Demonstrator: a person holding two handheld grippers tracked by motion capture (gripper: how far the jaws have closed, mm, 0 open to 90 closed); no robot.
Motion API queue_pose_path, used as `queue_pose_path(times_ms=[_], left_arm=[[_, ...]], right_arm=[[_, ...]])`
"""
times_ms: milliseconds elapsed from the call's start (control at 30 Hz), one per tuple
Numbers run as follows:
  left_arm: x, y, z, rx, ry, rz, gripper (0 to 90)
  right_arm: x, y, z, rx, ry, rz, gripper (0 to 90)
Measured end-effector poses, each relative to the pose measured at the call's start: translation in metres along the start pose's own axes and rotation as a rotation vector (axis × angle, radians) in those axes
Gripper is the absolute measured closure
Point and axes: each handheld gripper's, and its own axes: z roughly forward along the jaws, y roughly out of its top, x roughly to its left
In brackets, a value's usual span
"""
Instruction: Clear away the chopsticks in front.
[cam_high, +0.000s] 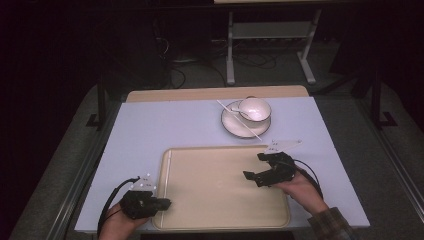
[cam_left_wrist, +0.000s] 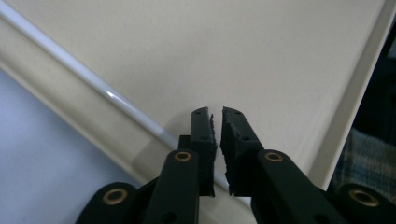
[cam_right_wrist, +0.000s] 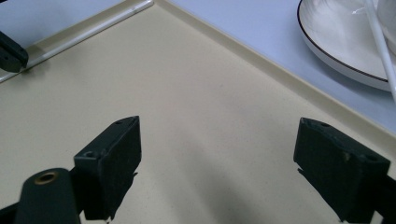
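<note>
A beige tray (cam_high: 220, 200) lies on the pale blue table top (cam_high: 165, 125). A thin white stick (cam_high: 166, 172) rests along the tray's left inner edge (cam_left_wrist: 84, 74). My left gripper (cam_high: 167, 203) is at the stick's near end, jaws together (cam_left_wrist: 217, 114), and the stick runs underneath them. My right gripper (cam_high: 256, 166) hovers over the tray's right side with its jaws wide apart (cam_right_wrist: 217, 128) and nothing between them. Its view catches the left gripper's tip (cam_right_wrist: 9, 53) beside the stick (cam_right_wrist: 93, 29).
Behind the tray stands a white cup (cam_high: 255, 108) on a dark-rimmed saucer (cam_high: 235, 129), with another white stick (cam_high: 240, 119) laid across it. In the right gripper view the saucer (cam_right_wrist: 336, 42) is just past the tray's rim. A metal stand's legs (cam_high: 270, 50) are beyond the table.
</note>
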Motion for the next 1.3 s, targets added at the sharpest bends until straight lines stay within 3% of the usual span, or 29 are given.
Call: queue_pose_path(times_ms=[167,400,667,833,1000,1167,1300], left_arm=[[0.009,0.004,-0.003,-0.079,0.012,-0.013,67.5],[0.019,0.012,-0.006,-0.179,0.079,0.021,45.4],[0.025,0.014,-0.009,-0.24,0.112,0.044,26.0],[0.032,0.013,-0.012,-0.273,0.131,0.042,15.6],[0.037,0.008,-0.018,-0.293,0.155,0.033,13.9],[0.038,0.004,-0.021,-0.292,0.164,0.028,13.9],[0.039,0.001,-0.024,-0.287,0.176,0.031,13.9]], right_arm=[[-0.001,0.002,0.0,0.001,-0.003,-0.011,14.2],[-0.002,0.006,0.0,0.011,-0.01,-0.015,14.2],[-0.006,0.013,-0.003,0.034,-0.011,-0.032,13.6],[-0.013,0.021,-0.004,0.083,-0.021,-0.029,13.6],[-0.025,0.03,-0.003,0.136,-0.046,-0.012,19.6],[-0.044,0.039,0.002,0.165,-0.097,0.006,32.8],[-0.057,0.047,0.01,0.18,-0.107,0.031,41.0]])
